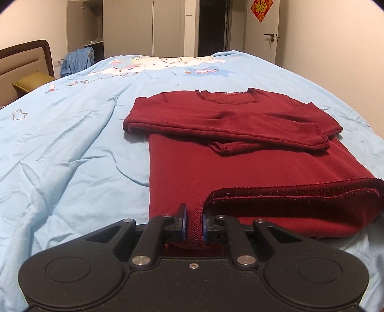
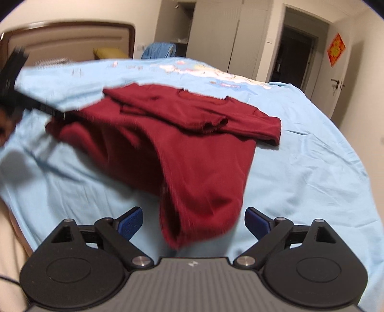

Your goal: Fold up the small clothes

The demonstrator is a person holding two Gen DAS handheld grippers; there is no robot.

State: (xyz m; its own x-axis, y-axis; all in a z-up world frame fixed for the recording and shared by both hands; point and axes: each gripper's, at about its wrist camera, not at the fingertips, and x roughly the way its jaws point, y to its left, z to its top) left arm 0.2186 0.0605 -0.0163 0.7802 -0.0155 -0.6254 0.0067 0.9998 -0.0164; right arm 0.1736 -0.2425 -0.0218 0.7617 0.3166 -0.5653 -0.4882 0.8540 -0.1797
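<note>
Item: dark red long-sleeved top (image 1: 216, 153), laid flat on a bed covered by a light blue sheet (image 1: 72, 144). Neckline points toward the far edge of the bed, and both sleeves are folded across the chest, one over the other. The hem lies toward the near edge; in the left wrist view its near corner is lifted and turned back so the stitched edge shows.

Left gripper (image 1: 193, 222): jaws closed on the hem of the top, the blue pads (image 1: 183, 219) pressed against the stitched edge from both sides. In the right wrist view the same gripper (image 2: 57, 112) reaches in from the left edge of the bed and meets the top's left side, blurred.

Right gripper (image 2: 193, 222): jaws spread wide, blue pads (image 2: 130, 223) well apart, nothing between them touching. A bunched fold of the hem lies just ahead of the gap, on the sheet near the near edge. That view is motion-blurred.

Setting: padded headboard (image 2: 67, 43) at the left, printed cartoon pattern (image 1: 153, 64) on the sheet's far part, wardrobe doors (image 1: 144, 26) and a white door (image 1: 261, 31) with a red paper ornament (image 1: 261, 9) beyond the bed.
</note>
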